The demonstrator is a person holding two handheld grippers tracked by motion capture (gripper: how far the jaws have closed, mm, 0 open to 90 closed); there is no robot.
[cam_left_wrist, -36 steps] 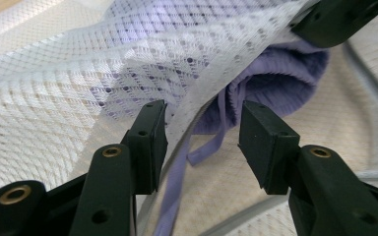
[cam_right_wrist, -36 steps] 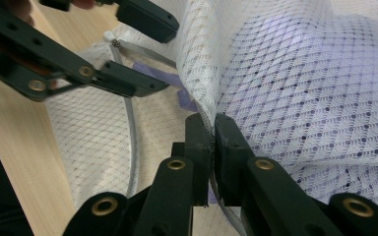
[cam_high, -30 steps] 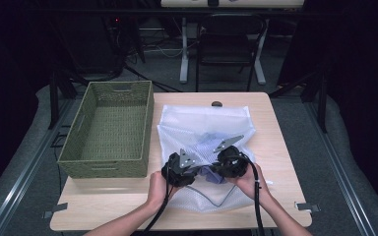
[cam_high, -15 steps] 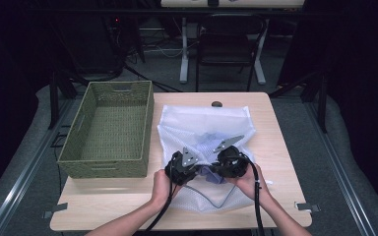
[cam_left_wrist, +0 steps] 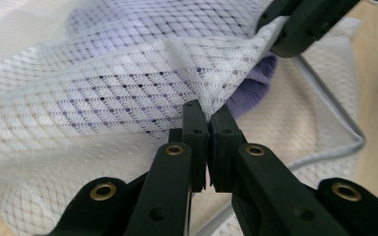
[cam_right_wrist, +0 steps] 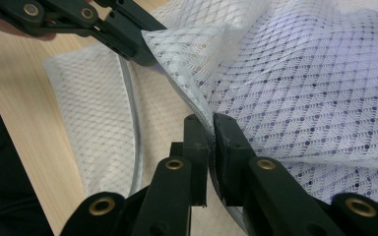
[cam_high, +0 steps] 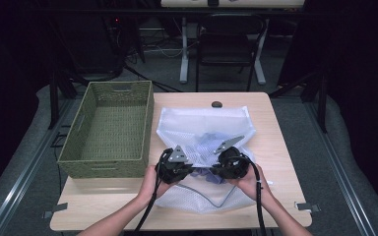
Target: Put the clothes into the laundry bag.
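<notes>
From above, your two hands come in from the bottom edge over the wooden counter [cam_high: 275,147]. A white mesh bag [cam_high: 202,123] lies across the middle of the counter with something purple [cam_high: 207,141] inside it. Your left claw [cam_high: 177,164] and right claw [cam_high: 226,164] sit side by side on the near part of the bag. A green woven basket [cam_high: 142,123] stands just beside the bag on its left. A small dark knob [cam_high: 217,104] sits on the counter at the bag's far edge.

In the left gripper view, your left claw [cam_left_wrist: 208,118] is closed on a fold of the mesh bag [cam_left_wrist: 103,88], lifting it off the layer below. The purple item [cam_left_wrist: 248,93] shows in the opening. Your other claw [cam_left_wrist: 288,29] pinches the same edge at the upper right.

In the right gripper view, your right claw [cam_right_wrist: 210,123] is clamped on the bag's edge [cam_right_wrist: 300,73], and purple shows through the mesh. Your left claw [cam_right_wrist: 138,49] grips the edge at the upper left. The bag's grey cord [cam_right_wrist: 137,147] curves over the counter [cam_right_wrist: 29,108].
</notes>
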